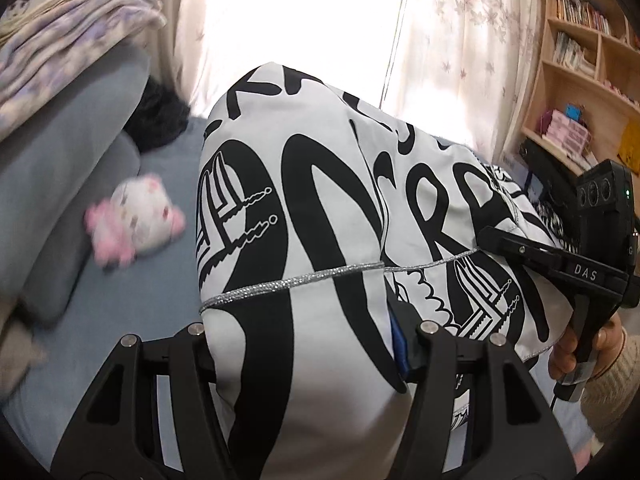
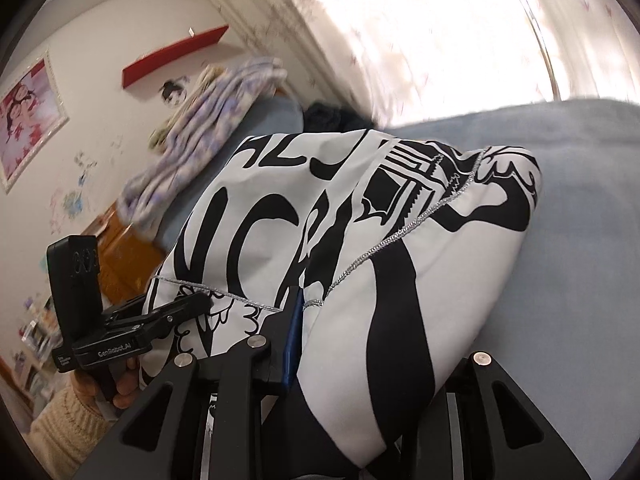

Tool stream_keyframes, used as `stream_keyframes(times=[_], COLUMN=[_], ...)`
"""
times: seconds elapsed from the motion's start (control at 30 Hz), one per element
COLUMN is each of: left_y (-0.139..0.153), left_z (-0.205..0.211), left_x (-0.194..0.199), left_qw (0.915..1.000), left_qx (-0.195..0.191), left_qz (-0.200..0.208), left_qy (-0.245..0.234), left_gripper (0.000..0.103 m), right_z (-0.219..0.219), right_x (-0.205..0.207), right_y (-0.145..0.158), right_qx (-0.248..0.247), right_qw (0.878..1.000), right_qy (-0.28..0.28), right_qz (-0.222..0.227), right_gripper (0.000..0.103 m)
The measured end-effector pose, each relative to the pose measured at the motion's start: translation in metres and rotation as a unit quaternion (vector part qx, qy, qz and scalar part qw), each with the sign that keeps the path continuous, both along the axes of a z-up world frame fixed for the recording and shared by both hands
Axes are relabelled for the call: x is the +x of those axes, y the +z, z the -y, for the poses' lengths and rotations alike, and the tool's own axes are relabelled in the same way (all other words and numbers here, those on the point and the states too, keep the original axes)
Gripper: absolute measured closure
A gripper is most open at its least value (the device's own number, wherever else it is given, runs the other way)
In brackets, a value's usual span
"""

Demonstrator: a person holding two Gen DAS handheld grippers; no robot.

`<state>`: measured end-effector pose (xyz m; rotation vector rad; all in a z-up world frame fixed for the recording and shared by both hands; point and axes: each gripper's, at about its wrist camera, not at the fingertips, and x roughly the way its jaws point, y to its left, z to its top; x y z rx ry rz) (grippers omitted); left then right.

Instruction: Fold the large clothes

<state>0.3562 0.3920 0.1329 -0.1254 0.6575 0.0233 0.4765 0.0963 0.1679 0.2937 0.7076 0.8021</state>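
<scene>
White-and-black fabric: a large printed garment (image 1: pixel 304 216), smooth and slippery-looking, with bold black lettering and a line of silver trim (image 1: pixel 292 280) across it.
Position: lifted off the blue bedsheet (image 2: pixel 580 240); its far part humps up and sags back toward the bed, its near edge is at the tongs.
Left gripper (image 1: pixel 308 344): cloth runs between its two fingers and hides the gap, so it appears clamped on the garment's near edge.
Right gripper (image 2: pixel 376 356): likewise filled with cloth and apparently clamped; in the left wrist view its finger (image 1: pixel 532 256) lies over the fabric at the right.
Key relation: both grips sit on the same near edge, side by side and near each other; the garment lies ahead of both, its long axis running away from the tongs toward the curtain (image 1: pixel 452 40).
Nearer hand: neither clearly; each holds its own end of the edge.
Judged next move: carry the held edge forward over the far part, hands level so the fold lands square.
Risk: slick cloth may slip or bunch.
Containers: wooden bookshelf (image 1: pixel 580 52), its compartments holding books and small boxes; nothing of the task is in it.
Loose items: pink-and-white plush toy (image 1: pixel 136 216) on the sheet, well left of the garment; folded lilac blanket (image 1: pixel 68 48) on grey cushions (image 1: pixel 72 160).
</scene>
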Motion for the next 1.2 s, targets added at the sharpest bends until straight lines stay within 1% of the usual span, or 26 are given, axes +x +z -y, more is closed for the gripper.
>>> stream_keyframes(times=[0.07,0.13,0.17,0.23,0.27,0.33,0.37,0.4,0.43,0.47,0.5,0.53,0.6,0.7,0.73,0.77,0.8,0.83,0.87,0.93,1.0,1.03,1.07,1.1,1.13,1.2], left_y=[0.006,0.003,-0.002,-0.022,-0.032,-0.069,-0.084,-0.101,-0.121,-0.131,-0.14,-0.147,-0.149,-0.145,-0.141,-0.135,-0.129,-0.122,-0.112,-0.093,-0.08,-0.075,-0.074,-0.074,-0.075,-0.08], left_z=[-0.02,-0.04,-0.047,-0.065,-0.069,-0.08,-0.08,-0.082,-0.089,-0.093,-0.098,-0.104,-0.104,-0.095,-0.094,-0.089,-0.088,-0.086,-0.077,-0.074,-0.072,-0.066,-0.061,-0.057,-0.051,-0.044], left_x=[0.052,0.104,0.124,0.169,0.187,0.227,0.242,0.251,0.262,0.269,0.274,0.279,0.28,0.272,0.271,0.251,0.246,0.239,0.225,0.215,0.213,0.216,0.219,0.223,0.23,0.242], left_qw=[0.9999,0.9998,0.9996,0.999,0.9985,0.9962,0.9952,0.9942,0.9923,0.9906,0.9885,0.9863,0.9874,0.9896,0.9903,0.991,0.9919,0.9922,0.9923,0.9923,0.9928,0.9931,0.9932,0.9928,0.9926,0.9925], left_qx=[-0.001,-0.011,-0.015,-0.025,-0.034,-0.044,-0.044,-0.043,-0.047,-0.054,-0.063,-0.073,-0.066,-0.048,-0.041,-0.036,-0.023,-0.009,-0.001,0.019,0.023,0.031,0.038,0.045,0.052,0.056], left_qz=[-0.001,-0.007,-0.01,-0.026,-0.036,-0.073,-0.088,-0.098,-0.11,-0.118,-0.127,-0.132,-0.125,-0.116,-0.111,-0.104,-0.093,-0.082,-0.07,-0.041,-0.023,-0.015,-0.013,-0.011,-0.009,-0.013], left_qy=[-0.013,-0.018,-0.02,-0.026,-0.025,-0.015,-0.006,0.007,0.031,0.043,0.055,0.067,0.07,0.07,0.072,0.076,0.083,0.093,0.102,0.115,0.116,0.112,0.11,0.11,0.109,0.108], left_gripper=[0.047,0.046,0.046,0.046,0.046,0.044,0.039,0.035,0.025,0.017,0.014,0.012,0.012,0.012,0.012,0.014,0.014,0.017,0.031,0.037,0.049,0.057,0.06,0.06,0.061,0.062], right_z=[-0.011,-0.023,-0.029,-0.04,-0.044,-0.052,-0.056,-0.061,-0.066,-0.069,-0.072,-0.075,-0.079,-0.08,-0.078,-0.077,-0.076,-0.069,-0.066,-0.057,-0.049,-0.049,-0.052,-0.061,-0.066,-0.087], right_x=[0.041,0.085,0.107,0.148,0.168,0.213,0.233,0.25,0.266,0.273,0.282,0.288,0.299,0.312,0.306,0.299,0.299,0.295,0.292,0.282,0.276,0.281,0.28,0.29,0.288,0.303], right_y=[0.007,0.009,0.005,-0.009,-0.021,-0.056,-0.079,-0.098,-0.112,-0.122,-0.135,-0.144,-0.154,-0.159,-0.158,-0.156,-0.15,-0.145,-0.136,-0.119,-0.105,-0.1,-0.096,-0.094,-0.093,-0.094], right_qx=[-0.002,-0.01,-0.008,-0.008,-0.013,-0.017,-0.023,-0.033,-0.041,-0.044,-0.051,-0.055,-0.054,-0.067,-0.079,-0.095,-0.12,-0.137,-0.158,-0.173,-0.152,-0.14,-0.128,-0.122,-0.122,-0.124], right_qw=[1.0,0.999,0.999,0.998,0.998,0.997,0.995,0.993,0.992,0.991,0.99,0.989,0.989,0.986,0.985,0.983,0.981,0.978,0.975,0.97,0.971,0.973,0.975,0.976,0.977,0.976], right_qy=[-0.018,-0.032,-0.044,-0.057,-0.063,-0.072,-0.079,-0.087,-0.095,-0.099,-0.103,-0.104,-0.108,-0.117,-0.121,-0.123,-0.131,-0.137,-0.149,-0.172,-0.181,-0.179,-0.173,-0.17,-0.168,-0.166], right_qz=[0.011,0.019,0.018,0.011,0.005,-0.034,-0.06,-0.072,-0.077,-0.078,-0.08,-0.084,-0.088,-0.097,-0.099,-0.095,-0.082,-0.071,-0.048,-0.005,0.035,0.042,0.048,0.053,0.056,0.059], right_gripper=[0.075,0.075,0.075,0.075,0.075,0.075,0.073,0.072,0.065,0.059,0.057,0.051,0.048,0.035,0.029,0.027,0.027,0.026,0.026,0.026,0.026,0.026,0.026,0.026,0.026,0.028])
